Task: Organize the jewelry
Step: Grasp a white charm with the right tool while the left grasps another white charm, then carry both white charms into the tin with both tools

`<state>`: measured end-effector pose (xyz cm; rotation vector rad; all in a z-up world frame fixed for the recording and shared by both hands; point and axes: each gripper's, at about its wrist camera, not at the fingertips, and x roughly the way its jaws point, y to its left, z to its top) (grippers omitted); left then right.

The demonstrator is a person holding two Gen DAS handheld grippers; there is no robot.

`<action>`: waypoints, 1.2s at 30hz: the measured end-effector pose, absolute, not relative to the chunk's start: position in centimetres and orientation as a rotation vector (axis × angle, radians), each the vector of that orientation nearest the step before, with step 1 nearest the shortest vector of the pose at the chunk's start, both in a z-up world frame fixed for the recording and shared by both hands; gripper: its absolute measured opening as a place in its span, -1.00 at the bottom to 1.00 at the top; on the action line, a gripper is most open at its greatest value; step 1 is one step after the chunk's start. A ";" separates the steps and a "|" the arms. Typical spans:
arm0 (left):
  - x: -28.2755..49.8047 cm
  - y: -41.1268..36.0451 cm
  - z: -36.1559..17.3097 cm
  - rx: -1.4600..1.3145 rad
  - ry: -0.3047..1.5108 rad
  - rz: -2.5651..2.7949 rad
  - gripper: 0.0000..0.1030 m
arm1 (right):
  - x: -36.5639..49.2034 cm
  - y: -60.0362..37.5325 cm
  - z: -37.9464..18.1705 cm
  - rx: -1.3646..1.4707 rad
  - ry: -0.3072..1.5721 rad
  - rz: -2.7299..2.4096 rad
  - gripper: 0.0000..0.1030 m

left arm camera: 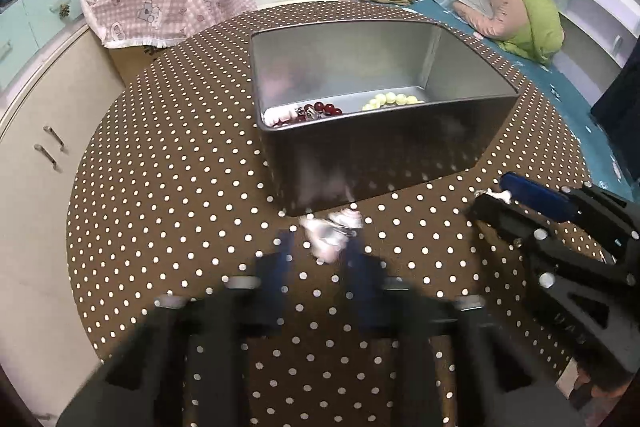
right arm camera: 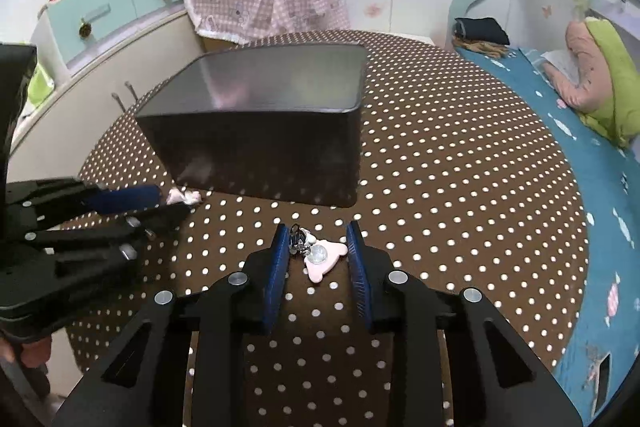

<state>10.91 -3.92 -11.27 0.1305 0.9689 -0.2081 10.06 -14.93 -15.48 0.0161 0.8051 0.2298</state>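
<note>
– Steel-grey tin (left arm camera: pixel 360 163), open-topped, standing on a brown tablecloth with white dots (left arm camera: pixel 180 187). Contents?

– Three lots along its near inner wall: dark red beads (left arm camera: pixel 322 108) in the middle, pale yellow-green beads (left arm camera: pixel 392 99) to the right and apart from them, and whitish-pink beads (left arm camera: pixel 276 115) at the left corner, touching the red ones.

– Item outside the tin, right side?

– Pink bear-shaped charm (right arm camera: pixel 320 259) with a clear round stone at its centre, lying flat on the cloth in front of the tin. A dark metal ring cluster (right arm camera: pixel 297 239) is attached at its upper left.

– Right gripper (right arm camera: pixel 317 231)?

– Its jaws stand apart, one blue pad on either side of the charm. The left pad is just beside the ring cluster, and the right pad is clear of the bear. It has hold of nothing.

– Item outside the tin, left side?

– Small pink and silver piece (left arm camera: pixel 330 233), close to the tin's near corner; its detail is lost in motion blur.

– Left gripper (left arm camera: pixel 320 245)?

– The piece sits between its fingertips. The blur hides whether the pads press on it or only flank it. From the right wrist camera the piece (right arm camera: pixel 183 196) shows at the very tip of that gripper (right arm camera: pixel 176 201), low near the cloth.
</note>
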 end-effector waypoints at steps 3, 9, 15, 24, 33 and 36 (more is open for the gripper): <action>11.0 -3.4 -11.2 0.113 0.981 -0.228 -0.80 | 9.7 -15.4 -15.2 0.033 0.794 0.228 -0.42; 10.8 -2.6 -10.9 0.081 0.992 -0.237 -0.80 | 9.0 -15.5 -14.5 0.039 0.775 0.235 -0.42; 10.2 -2.2 -10.0 0.072 0.966 -0.249 -0.80 | 8.8 -15.6 -13.7 0.045 0.754 0.239 -0.42; 8.6 -1.8 -7.8 0.066 0.904 -0.242 -0.80 | 8.3 -15.8 -11.6 0.054 0.702 0.227 -0.42; 8.6 -1.6 -4.9 0.062 0.829 -0.261 -0.80 | 8.5 -15.5 -8.8 0.047 0.626 0.221 -0.42; 9.1 -1.7 -4.1 0.060 0.811 -0.259 -0.80 | 9.0 -15.4 -8.0 0.046 0.607 0.229 -0.42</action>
